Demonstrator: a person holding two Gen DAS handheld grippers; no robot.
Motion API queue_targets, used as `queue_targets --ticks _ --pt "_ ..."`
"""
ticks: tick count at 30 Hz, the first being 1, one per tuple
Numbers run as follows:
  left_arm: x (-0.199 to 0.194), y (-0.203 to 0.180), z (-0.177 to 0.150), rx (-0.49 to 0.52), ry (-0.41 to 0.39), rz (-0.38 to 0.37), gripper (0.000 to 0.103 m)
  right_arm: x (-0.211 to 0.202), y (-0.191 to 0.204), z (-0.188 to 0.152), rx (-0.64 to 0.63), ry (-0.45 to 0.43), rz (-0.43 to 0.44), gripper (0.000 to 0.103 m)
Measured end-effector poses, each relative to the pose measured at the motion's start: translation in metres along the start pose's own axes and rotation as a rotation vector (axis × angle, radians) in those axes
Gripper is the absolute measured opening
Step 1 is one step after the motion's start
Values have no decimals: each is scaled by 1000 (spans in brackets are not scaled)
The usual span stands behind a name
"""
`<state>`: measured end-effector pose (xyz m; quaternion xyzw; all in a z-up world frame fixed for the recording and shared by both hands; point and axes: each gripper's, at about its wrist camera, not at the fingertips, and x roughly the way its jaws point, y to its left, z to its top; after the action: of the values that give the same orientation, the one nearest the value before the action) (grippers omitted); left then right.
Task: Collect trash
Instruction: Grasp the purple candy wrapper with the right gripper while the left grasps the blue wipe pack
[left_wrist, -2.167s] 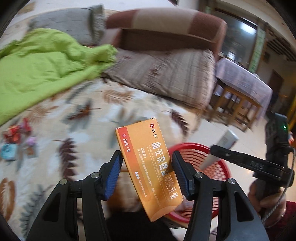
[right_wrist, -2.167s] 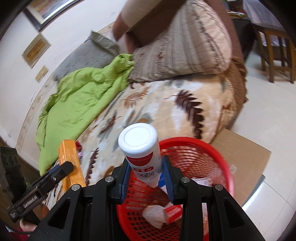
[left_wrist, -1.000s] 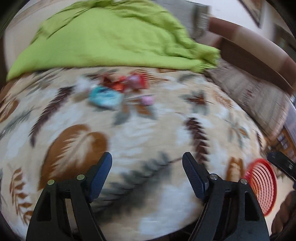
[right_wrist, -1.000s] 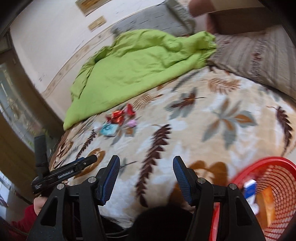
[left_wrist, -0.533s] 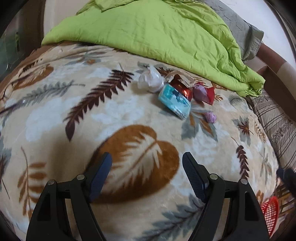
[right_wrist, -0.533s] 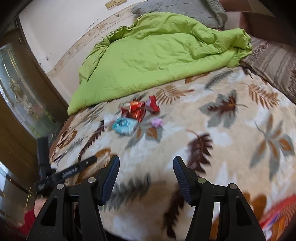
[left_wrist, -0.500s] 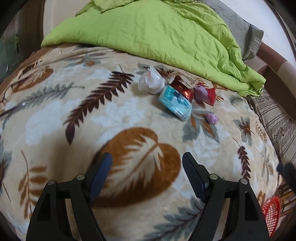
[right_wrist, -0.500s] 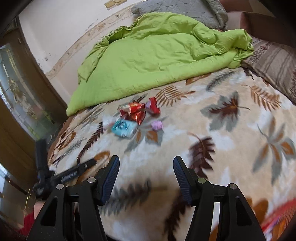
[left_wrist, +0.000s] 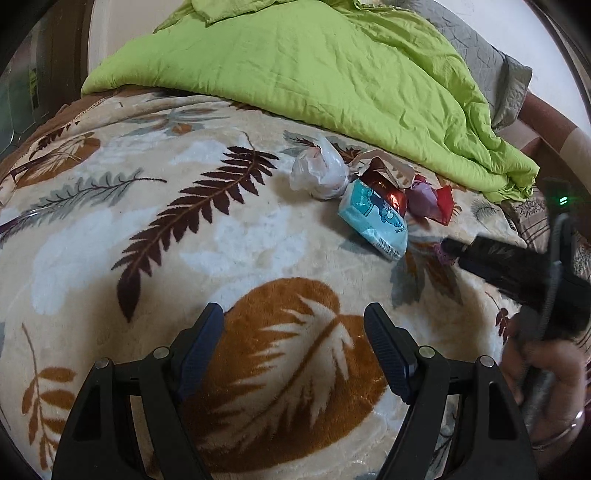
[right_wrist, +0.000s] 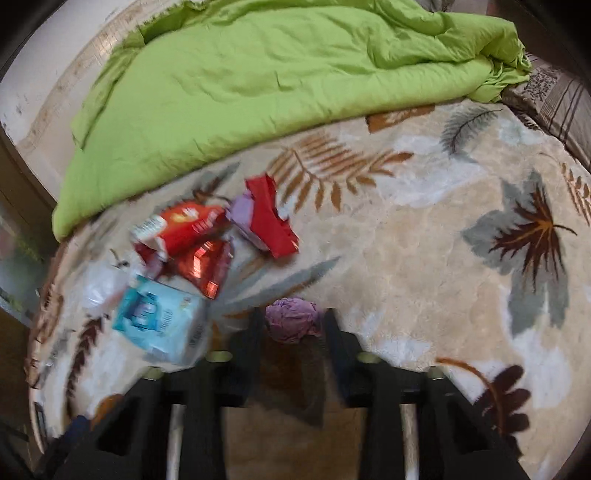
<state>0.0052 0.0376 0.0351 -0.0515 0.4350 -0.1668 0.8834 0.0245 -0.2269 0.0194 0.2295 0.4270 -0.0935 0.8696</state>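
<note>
Trash lies on your plush leaf-print blanket (left_wrist: 110, 229): one crumpled purple paper ball (right_wrist: 293, 319) sits between your right tongs (right_wrist: 293, 328), not visibly clamped. At ten o'clock: one soft blue tissue pack (right_wrist: 159, 319), crinkly red wrappers (right_wrist: 192, 236). Left tongs (left_wrist: 293, 332) gape wide, empty.

Plush fleece blanket (left_wrist: 258, 236), matt quilted green duvet (left_wrist: 332, 62), glossy foil wrapper (right_wrist: 207, 266), crumpled purple paper (right_wrist: 293, 319)
</note>
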Motion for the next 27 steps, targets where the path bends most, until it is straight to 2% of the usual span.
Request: queue_targets --ticks 5,8,10,15,19,20,21,22,27 --pt "9 -9 11 -9 7 -45 77 -18 -11 -11 33 -83 87 30" --pt "21 -23 24 -13 23 -55 77 -32 -13 -8 38 -154 77 30" --pt "36 -30 35 -54 65 -91 77 -36 -19 -4 55 -177 67 30" --pt "79 -42 60 -204 147 -114 77 -42 -26 1 69 -207 61 30" --pt "98 -51 74 -251 119 -81 77 -47 -30 5 69 -224 74 30" --pt "102 -53 77 -246 111 -80 70 -47 -30 5 67 -224 79 30" --pt "104 -55 78 -237 109 -77 44 -47 -30 5 65 -223 84 30" --pt "107 -56 79 -222 117 -73 35 -47 -29 5 63 -225 86 30" --pt "97 -54 72 -174 96 -93 25 -48 -25 5 44 -233 89 30"
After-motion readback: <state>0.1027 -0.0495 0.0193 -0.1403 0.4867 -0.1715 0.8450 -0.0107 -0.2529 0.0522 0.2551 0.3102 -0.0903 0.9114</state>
